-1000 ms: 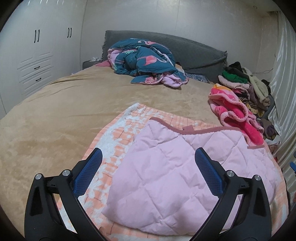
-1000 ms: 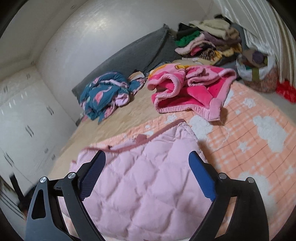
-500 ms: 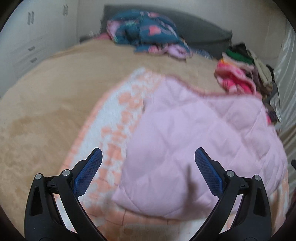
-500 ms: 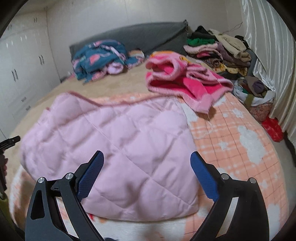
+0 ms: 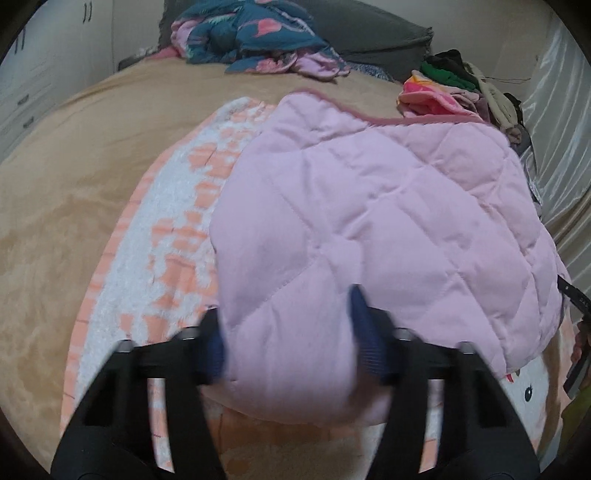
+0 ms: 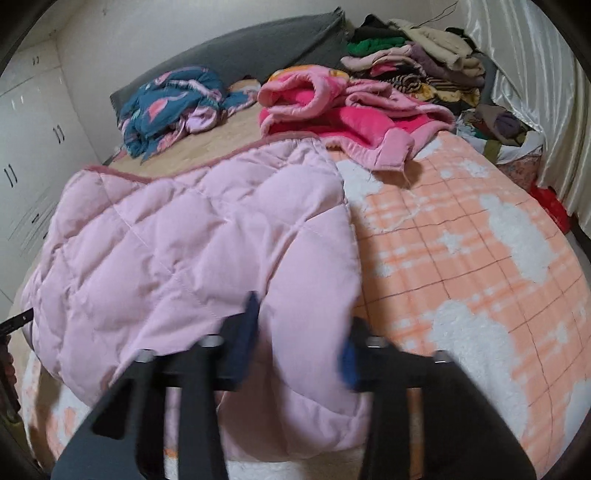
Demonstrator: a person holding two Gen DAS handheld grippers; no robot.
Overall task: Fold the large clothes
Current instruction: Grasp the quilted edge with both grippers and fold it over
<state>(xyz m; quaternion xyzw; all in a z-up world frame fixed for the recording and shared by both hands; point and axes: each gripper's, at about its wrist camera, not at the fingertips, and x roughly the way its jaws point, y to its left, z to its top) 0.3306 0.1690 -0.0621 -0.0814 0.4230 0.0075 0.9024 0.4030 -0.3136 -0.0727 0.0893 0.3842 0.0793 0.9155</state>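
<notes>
A pink quilted garment [image 5: 369,206] lies on an orange-and-white checked blanket [image 5: 155,258] on the bed. My left gripper [image 5: 288,343] straddles the garment's near left corner, its blue-padded jaws half closed with the fabric bunched between them. The same garment shows in the right wrist view [image 6: 192,243]. My right gripper [image 6: 299,343] straddles its near right corner, jaws narrowed on the fabric. Both grippers are motion-blurred.
A crumpled teal flamingo-print quilt [image 5: 251,40] lies by the grey headboard [image 5: 369,33]. A bright pink fleece [image 6: 343,110] and a stack of folded clothes [image 6: 413,62] sit at the far right. White wardrobes [image 6: 26,147] stand left, a curtain [image 6: 535,81] right.
Both grippers have dropped toward the pink garment's near edge. Their jaws have narrowed from wide open to pinching its two near corners.
</notes>
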